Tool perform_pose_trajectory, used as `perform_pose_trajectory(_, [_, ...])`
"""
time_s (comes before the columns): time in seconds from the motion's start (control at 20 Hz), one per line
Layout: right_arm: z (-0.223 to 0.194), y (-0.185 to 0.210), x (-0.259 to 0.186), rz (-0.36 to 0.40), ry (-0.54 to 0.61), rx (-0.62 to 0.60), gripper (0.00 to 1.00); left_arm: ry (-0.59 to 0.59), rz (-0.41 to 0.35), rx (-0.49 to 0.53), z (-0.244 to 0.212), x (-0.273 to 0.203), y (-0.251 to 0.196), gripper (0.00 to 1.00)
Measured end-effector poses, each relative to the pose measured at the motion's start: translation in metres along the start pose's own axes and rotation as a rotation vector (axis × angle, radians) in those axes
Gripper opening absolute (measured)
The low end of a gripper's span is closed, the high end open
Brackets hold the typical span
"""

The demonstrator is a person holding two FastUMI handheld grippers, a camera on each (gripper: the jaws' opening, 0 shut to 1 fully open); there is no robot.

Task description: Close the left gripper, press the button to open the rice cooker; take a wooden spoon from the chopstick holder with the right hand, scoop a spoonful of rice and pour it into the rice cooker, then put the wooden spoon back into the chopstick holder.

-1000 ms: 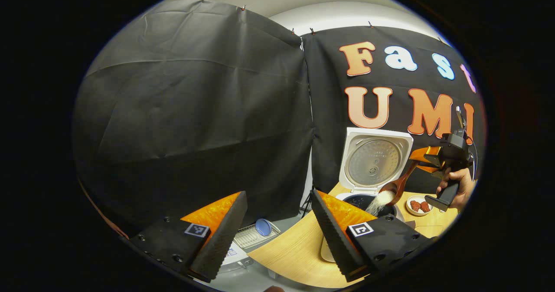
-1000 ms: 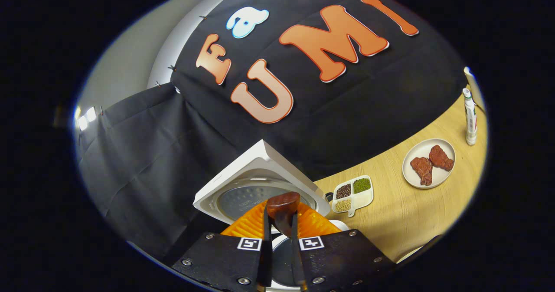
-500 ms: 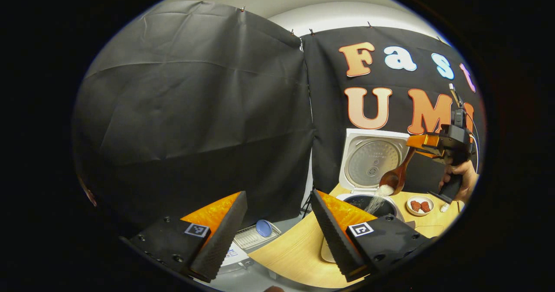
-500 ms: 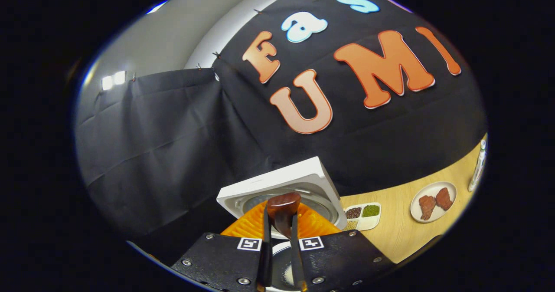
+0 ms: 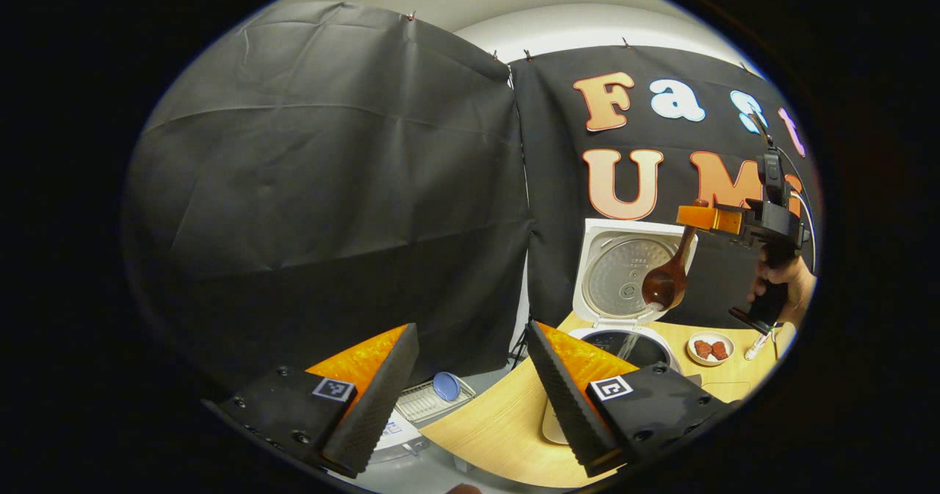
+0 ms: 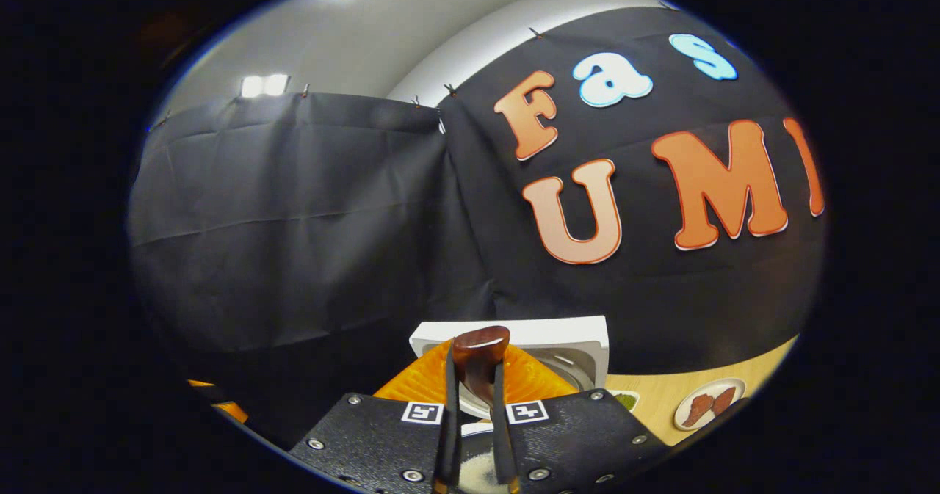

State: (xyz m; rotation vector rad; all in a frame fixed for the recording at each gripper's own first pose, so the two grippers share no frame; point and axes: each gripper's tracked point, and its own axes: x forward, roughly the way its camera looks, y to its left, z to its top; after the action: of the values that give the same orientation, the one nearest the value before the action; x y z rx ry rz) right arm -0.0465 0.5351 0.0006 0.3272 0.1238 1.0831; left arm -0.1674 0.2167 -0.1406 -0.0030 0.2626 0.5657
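Observation:
The white rice cooker (image 5: 630, 336) stands on the wooden table with its lid (image 5: 633, 274) upright and open. My right gripper (image 5: 706, 217) hovers high above it, shut on the handle of the wooden spoon (image 5: 664, 285). The spoon hangs bowl down and a thin trickle of rice (image 5: 628, 343) falls into the pot. In the right gripper view the spoon handle (image 6: 479, 351) stands clamped between my right gripper's (image 6: 474, 365) fingers, with the lid (image 6: 580, 332) behind and rice (image 6: 477, 470) below. My left gripper (image 5: 470, 376) is open and holds nothing, left of the cooker.
A plate of meat pieces (image 5: 709, 349) and a small bottle (image 5: 756, 346) sit to the right of the cooker. A hand (image 5: 792, 281) holds the right gripper. Off the table's left edge, lower down, lie a blue lid (image 5: 446, 385) and a white rack (image 5: 420, 404).
My right gripper has risen and swung the spoon from slanted to nearly vertical. The pouring rice has thinned from a thick stream to a trickle. The left gripper has stayed put.

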Motion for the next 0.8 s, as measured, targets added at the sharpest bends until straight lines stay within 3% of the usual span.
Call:
perform_pose_trajectory(0.45, [0.033, 0.032, -0.034, 0.105, -0.082, -0.149, 0.17, -0.008, 0.004, 0.011, 0.004, -0.004, 0.003, 0.99])
perform_pose_trajectory(0.8, [0.022, -0.007, -0.04, 0.038, -0.035, -0.025, 0.17, -0.008, -0.02, 0.022, 0.007, -0.005, -0.008, 0.99])
